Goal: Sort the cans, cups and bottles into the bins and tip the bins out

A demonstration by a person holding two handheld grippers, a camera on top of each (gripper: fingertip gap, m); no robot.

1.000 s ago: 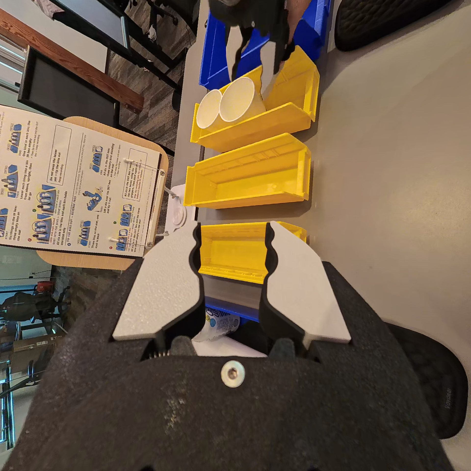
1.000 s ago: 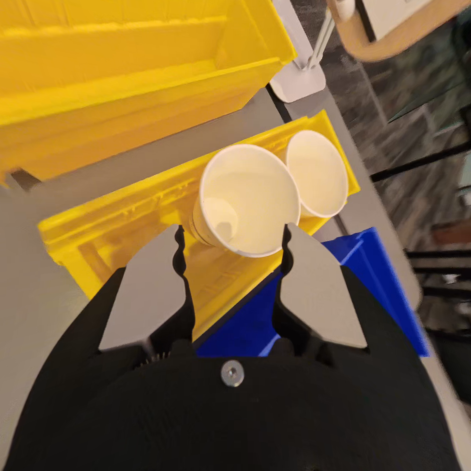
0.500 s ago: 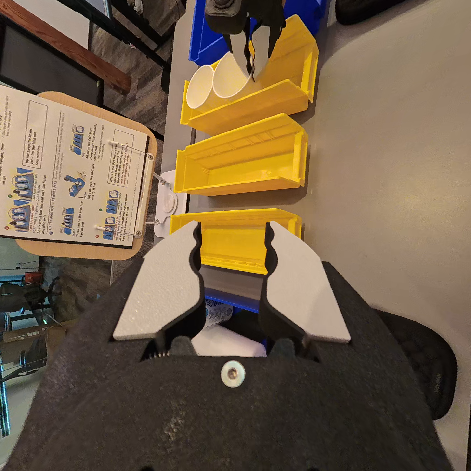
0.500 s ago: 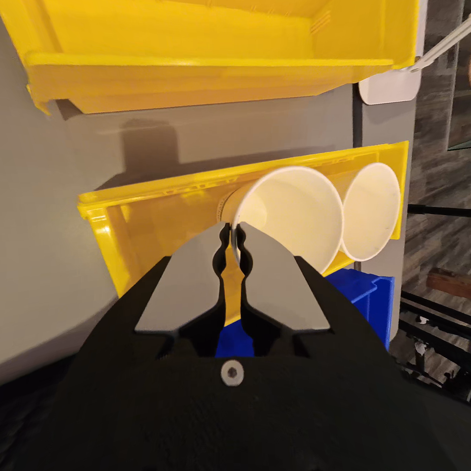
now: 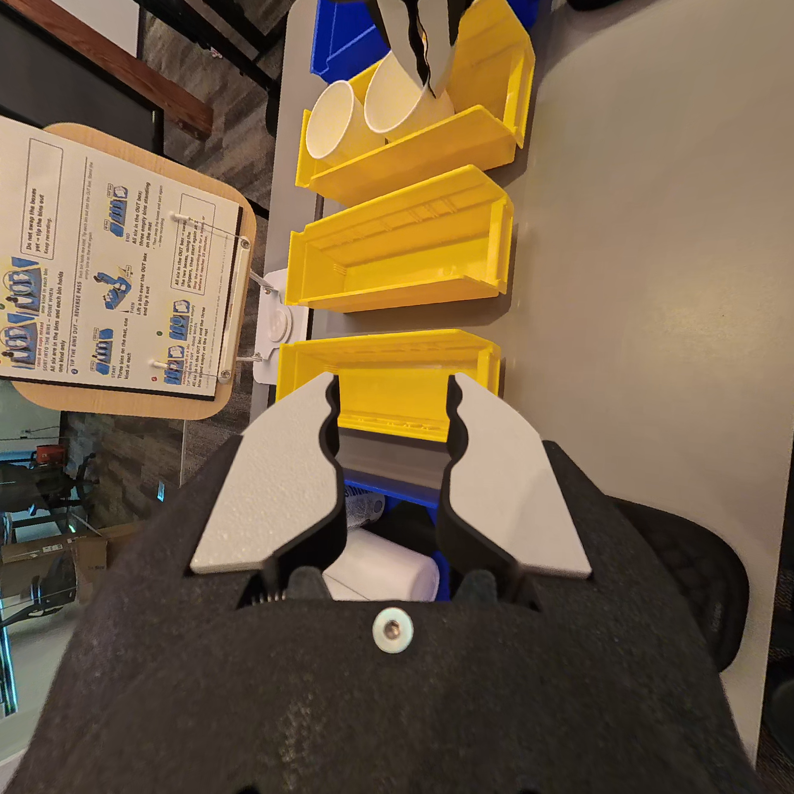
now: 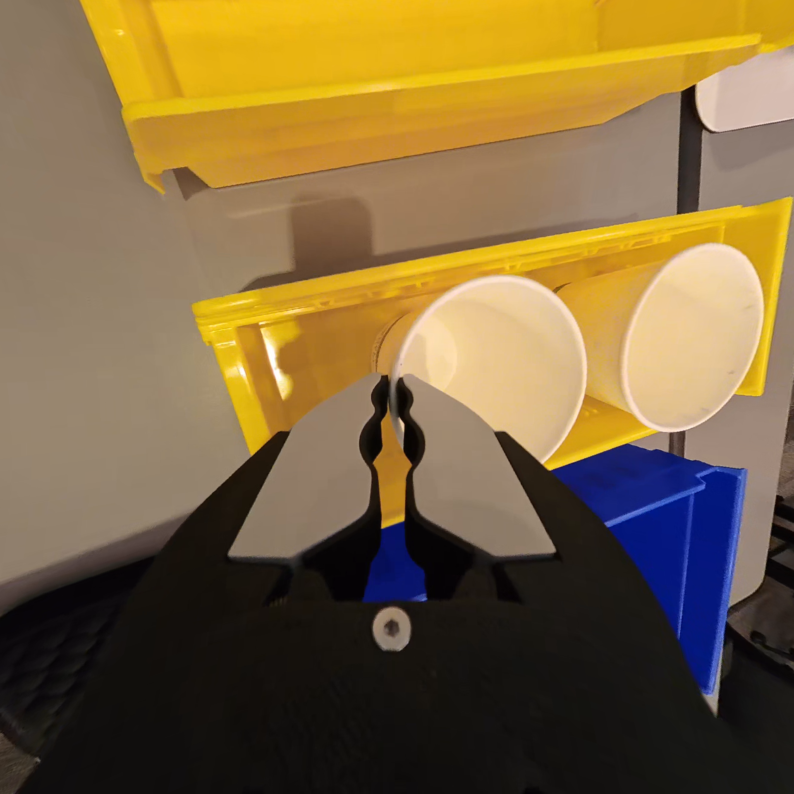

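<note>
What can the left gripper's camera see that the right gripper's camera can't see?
Only the left wrist view shows the instruction sheet on its wooden board, a third, nearest yellow bin with nothing visible in it, and the open left gripper.

Only the right wrist view shows, close up, the right gripper pinching the rim of the nearer paper cup, one finger inside, one outside.

Both show the two paper cups in the far yellow bin, the empty middle bin, a blue bin beyond the cup bin, and the grey table.
</note>
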